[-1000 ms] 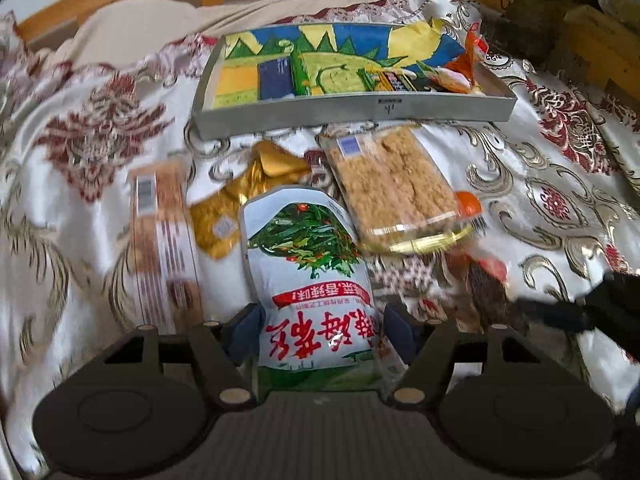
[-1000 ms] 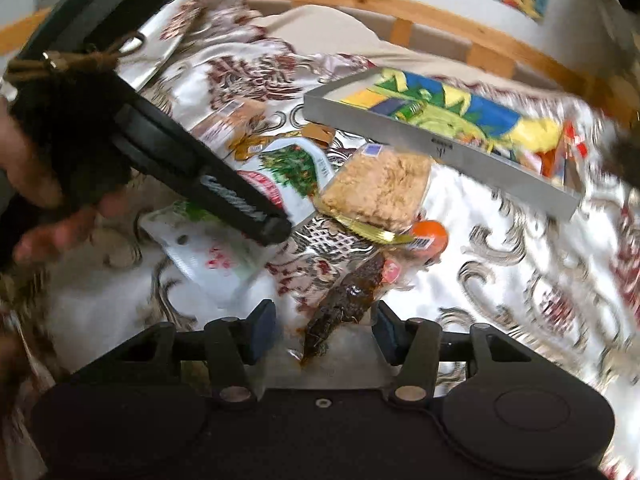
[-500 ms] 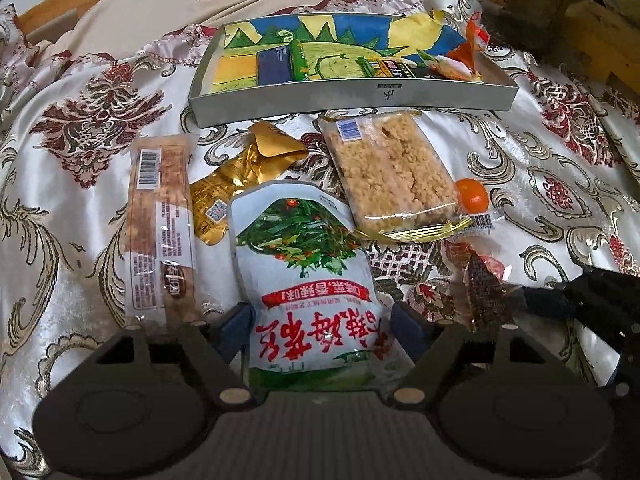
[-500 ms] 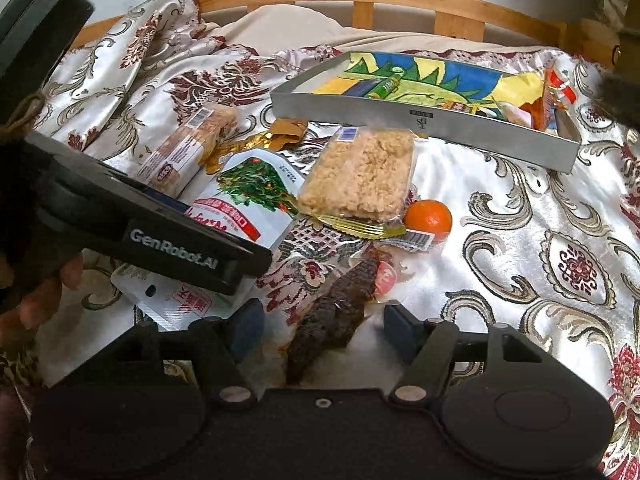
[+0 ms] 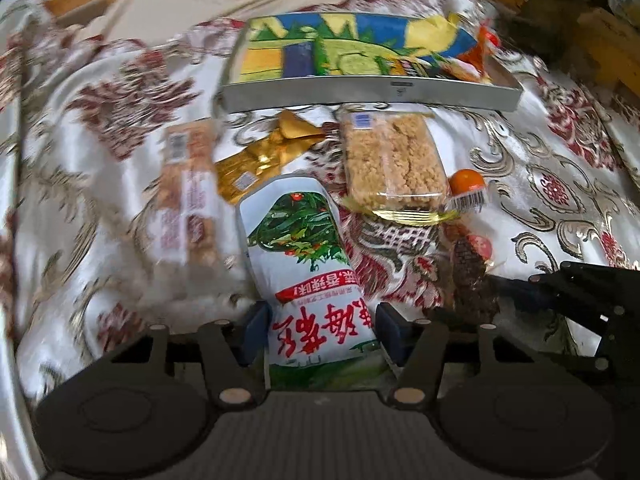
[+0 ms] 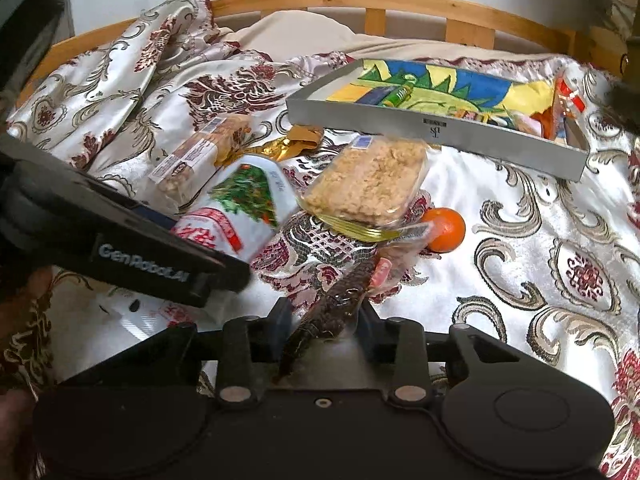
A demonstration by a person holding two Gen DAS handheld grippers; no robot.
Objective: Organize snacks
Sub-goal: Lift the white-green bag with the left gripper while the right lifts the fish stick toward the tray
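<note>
My left gripper [image 5: 318,330] is shut on the near end of a white and green snack bag [image 5: 308,264] with red characters, also seen in the right wrist view [image 6: 240,208]. My right gripper [image 6: 322,318] is shut on a dark brown snack in clear wrap [image 6: 340,300], which shows at the right of the left wrist view [image 5: 470,276]. A grey tray [image 5: 372,94] with a colourful liner lies beyond, also in the right wrist view [image 6: 440,132]. It holds a few small packets at its right end.
On the patterned bedspread lie a crumbly cake pack [image 5: 394,160], a gold wrapper [image 5: 264,156], a long biscuit pack [image 5: 188,192] and an orange [image 6: 446,229]. A wooden bed rail [image 6: 360,0] runs behind. The left gripper's body [image 6: 120,248] crosses the right wrist view.
Both grippers have closed in on their snacks: the left jaws now pinch the white bag, the right jaws the dark snack. The left view has shifted left and blurred.
</note>
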